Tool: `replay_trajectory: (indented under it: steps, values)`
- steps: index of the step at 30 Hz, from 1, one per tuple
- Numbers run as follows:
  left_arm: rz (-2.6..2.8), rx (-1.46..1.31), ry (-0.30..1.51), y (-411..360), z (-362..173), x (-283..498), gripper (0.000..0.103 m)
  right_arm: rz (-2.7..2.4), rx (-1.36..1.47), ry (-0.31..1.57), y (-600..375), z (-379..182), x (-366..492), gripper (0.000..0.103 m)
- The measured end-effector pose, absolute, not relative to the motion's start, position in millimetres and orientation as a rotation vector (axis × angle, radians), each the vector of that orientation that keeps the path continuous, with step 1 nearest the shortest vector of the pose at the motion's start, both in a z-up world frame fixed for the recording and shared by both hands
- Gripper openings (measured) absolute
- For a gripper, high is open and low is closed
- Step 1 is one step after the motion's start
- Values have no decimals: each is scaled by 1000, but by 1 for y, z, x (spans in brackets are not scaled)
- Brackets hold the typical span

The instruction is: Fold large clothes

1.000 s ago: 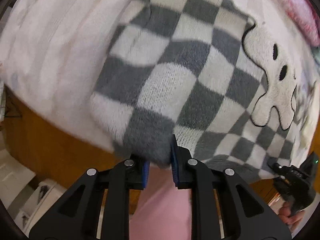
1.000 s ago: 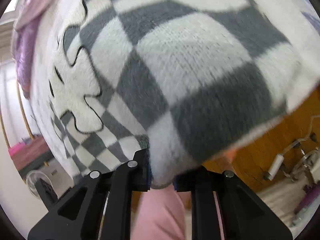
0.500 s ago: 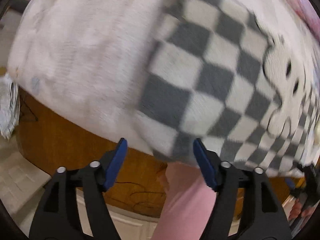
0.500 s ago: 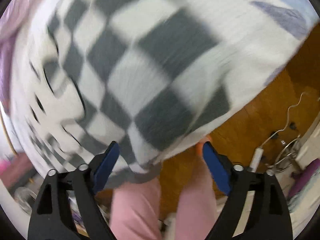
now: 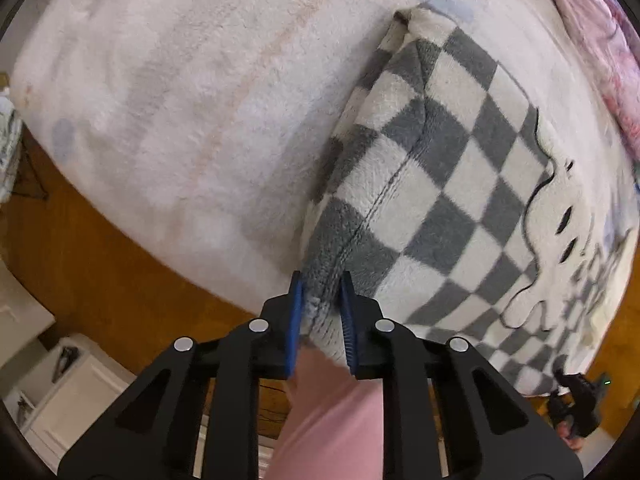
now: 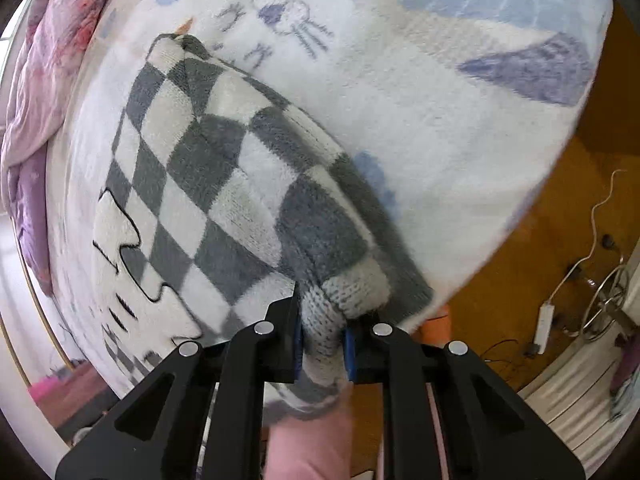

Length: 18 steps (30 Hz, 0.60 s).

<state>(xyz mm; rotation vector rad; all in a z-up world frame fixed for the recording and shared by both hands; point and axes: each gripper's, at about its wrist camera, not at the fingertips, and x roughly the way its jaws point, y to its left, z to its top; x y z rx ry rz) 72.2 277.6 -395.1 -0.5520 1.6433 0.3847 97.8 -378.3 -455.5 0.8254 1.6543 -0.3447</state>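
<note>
On bed, a grey/white checkered fleece garment (image 5: 436,184) is laid over a white plush blanket (image 5: 192,92), near its front edge.

L gripper (image 5: 320,312): jaws narrow, blue pads clamped on garment's near corner, by a grey stitched seam that runs up from the pinch point. Fabric is bunched between the pads. Cam aimed down.

R gripper (image 6: 322,338): jaws narrow too, closed on a knit ribbed edge of the checkered fleece garment (image 6: 224,184) (looks like cuff or hem, can't tell which). Loose fabric hangs below the pads.

Garment detail: cream cartoon-figure patch w/ black outline and dark oval marks (image 5: 560,224), seen at right of L view and at lower left of R view (image 6: 120,264). Far corner is folded/peaked up in both views.

Blanket print in R view: line-drawn bunny face (image 6: 286,12), blue and purple leaf shapes (image 6: 532,68). No readable text, brand or label in either view.

Pink/purple floral bedding (image 6: 40,92) is piled at far side of bed, apart from garment.

Pink trouser legs of the person (image 5: 332,412) are visible under both grippers. Orange-brown wood floor (image 5: 80,260) shows past blanket edge. White power strip w/ cable (image 6: 546,320) lies on floor at right of R view. R gripper is also seen at far lower right of L view (image 5: 576,400), blurred, jaws not readable there.
</note>
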Motion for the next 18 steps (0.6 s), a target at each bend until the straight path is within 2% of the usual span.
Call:
replay_trajectory:
  steps: [3, 6, 7, 8, 9, 10, 11, 13, 16, 18]
  values:
    - [426, -442, 1694, 262, -430, 82, 17, -402, 747, 1732, -368, -498, 105, 14]
    - [463, -363, 1736, 256, -441, 98, 30, -453, 669, 1788, -361, -501, 119, 20]
    - [477, -344, 1746, 255, -434, 102, 42, -448, 632, 1808, -359, -494, 123, 27]
    - [483, -331, 1747, 251, -428, 106, 48, -442, 601, 1806, -358, -484, 125, 45]
    - [481, -309, 1745, 250, -417, 110, 62, -453, 579, 1801, -347, -477, 129, 59]
    - [477, -278, 1740, 250, -407, 113, 69, -480, 552, 1790, -338, -469, 129, 86]
    - [478, -250, 1735, 251, -401, 117, 70, -520, 527, 1774, -340, -457, 127, 91]
    - [492, -181, 1723, 253, -385, 123, 71, -542, 568, 1715, -345, -431, 131, 91]
    - [463, -236, 1710, 257, -370, 143, 72, -467, 621, 1644, -343, -403, 156, 92]
    - [429, -295, 1691, 247, -379, 114, 73, -435, 593, 1645, -346, -390, 173, 92]
